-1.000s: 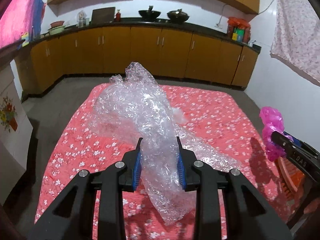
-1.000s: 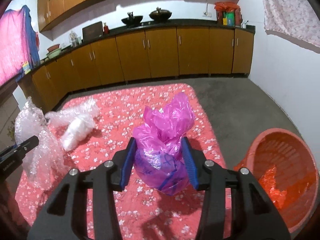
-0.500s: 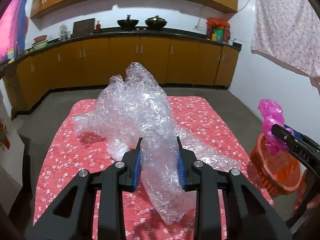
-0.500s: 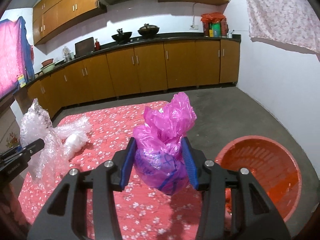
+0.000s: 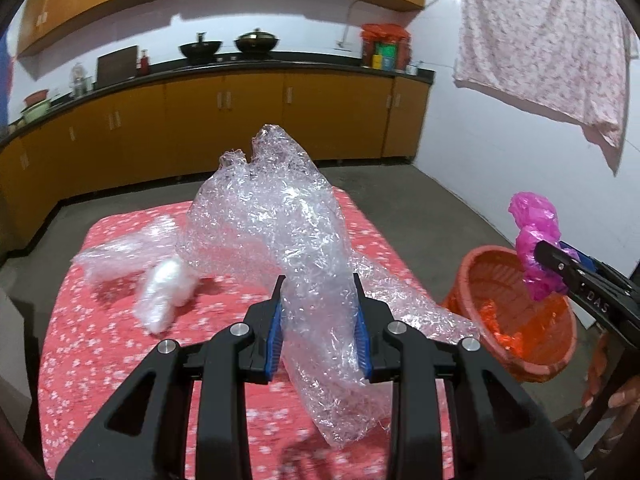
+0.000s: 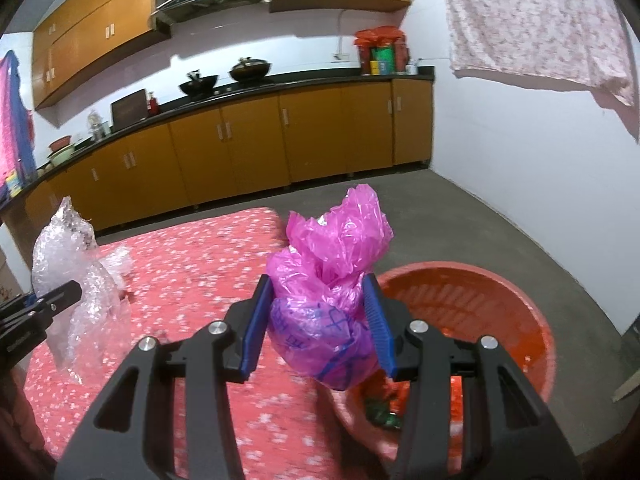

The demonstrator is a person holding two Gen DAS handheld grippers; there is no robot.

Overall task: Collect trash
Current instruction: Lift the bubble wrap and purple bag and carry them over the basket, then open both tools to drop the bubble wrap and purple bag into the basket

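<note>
In the left wrist view, the left gripper [image 5: 318, 320] has its fingers pinching a long crumpled bubble wrap [image 5: 288, 240], held upright above the floral bench [image 5: 100, 340], with the orange basket [image 5: 480, 264] lying well off to its right. In the right wrist view, the right gripper [image 6: 318, 326] has its fingers clamped on a pink plastic bag [image 6: 328, 280] that hangs at the near rim of the basket [image 6: 500, 292], so this hand is clearly the nearer one and probably needs only a slight push forward and right before letting go.

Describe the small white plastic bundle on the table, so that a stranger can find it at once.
Start at the table with the red flowered cloth. On its left part lies loose clear plastic film, and the white bundle rests against it. It is milky and compact, and it lies free, while the bubble wrap is glittery and held in the left gripper.
</note>
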